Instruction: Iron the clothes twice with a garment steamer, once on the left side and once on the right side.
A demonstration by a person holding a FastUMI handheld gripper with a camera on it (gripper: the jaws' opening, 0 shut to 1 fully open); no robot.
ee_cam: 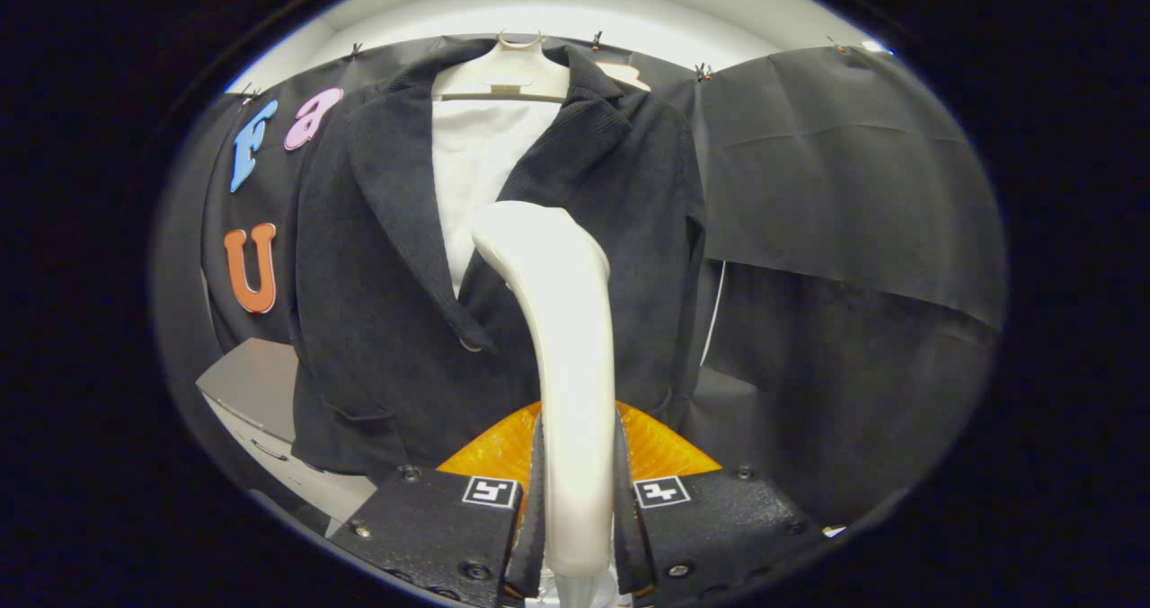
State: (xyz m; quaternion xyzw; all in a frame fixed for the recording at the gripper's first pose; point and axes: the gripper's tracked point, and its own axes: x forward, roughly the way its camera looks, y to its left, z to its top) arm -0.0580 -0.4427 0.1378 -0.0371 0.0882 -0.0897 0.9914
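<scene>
A dark corduroy jacket [395, 258] hangs on a white hanger [508, 74] against the booth's black cloth wall, open over a white inner garment [481, 163]. My gripper [577, 491] is shut on the white garment steamer [566, 321]: both fingers press on its handle. The steamer rises upright between the fingers, and its curved head stands in front of the jacket's middle, near the lapel crossing. I cannot tell whether the head touches the fabric.
A grey cabinet [252, 383] with a flat top stands low to the left of the jacket. A loose black cloth panel [844, 186] hangs to the right. A thin white cord [714, 312] runs down beside the jacket's right edge.
</scene>
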